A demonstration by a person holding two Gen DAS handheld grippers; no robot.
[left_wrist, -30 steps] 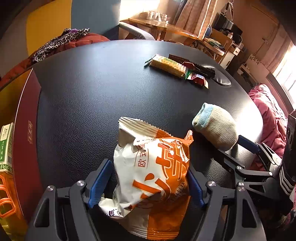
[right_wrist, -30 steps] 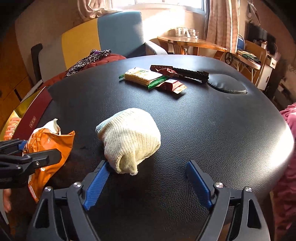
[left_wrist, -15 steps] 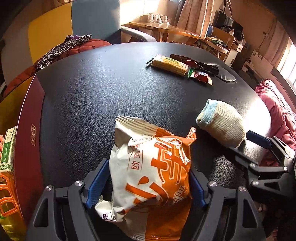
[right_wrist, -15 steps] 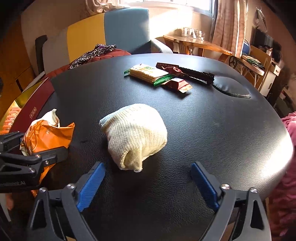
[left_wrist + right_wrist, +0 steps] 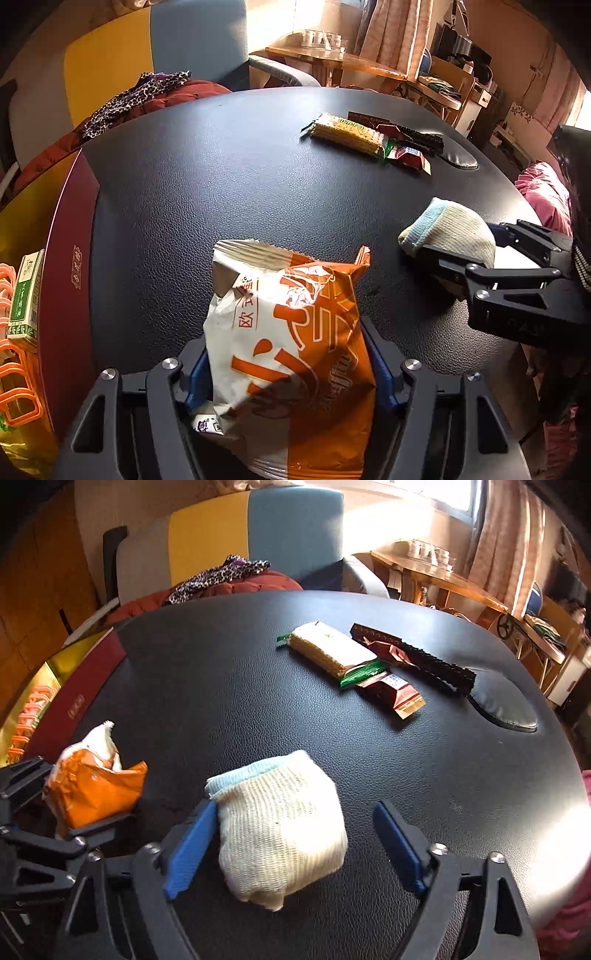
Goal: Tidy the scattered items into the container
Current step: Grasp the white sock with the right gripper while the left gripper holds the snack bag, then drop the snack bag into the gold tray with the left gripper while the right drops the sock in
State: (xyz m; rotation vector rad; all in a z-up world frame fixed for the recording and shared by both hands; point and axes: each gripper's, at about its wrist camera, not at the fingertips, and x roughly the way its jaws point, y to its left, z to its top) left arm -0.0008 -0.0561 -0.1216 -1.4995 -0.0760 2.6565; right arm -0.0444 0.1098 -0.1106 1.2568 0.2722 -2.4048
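Observation:
My left gripper [image 5: 288, 354] is shut on an orange and white snack bag [image 5: 291, 339], held just above the black table [image 5: 221, 192]; the bag also shows in the right wrist view [image 5: 92, 786]. My right gripper [image 5: 295, 842] is open with a rolled cream sock with a blue cuff [image 5: 280, 823] between its blue pads; the left pad touches it. The sock also shows in the left wrist view [image 5: 450, 232]. The red and gold box [image 5: 70, 258] lies at the table's left edge.
A biscuit pack [image 5: 328, 653], a red wrapper [image 5: 391, 690] and a dark bar [image 5: 424, 661] lie at the far side, next to a black pad [image 5: 502, 705]. The box holds a green carton [image 5: 26, 295] and orange rings [image 5: 14, 384]. A chair with clothes [image 5: 221, 579] stands behind.
My right gripper has moved forward so the sock now sits between its fingers. My left gripper has lifted slightly with the snack bag still in it.

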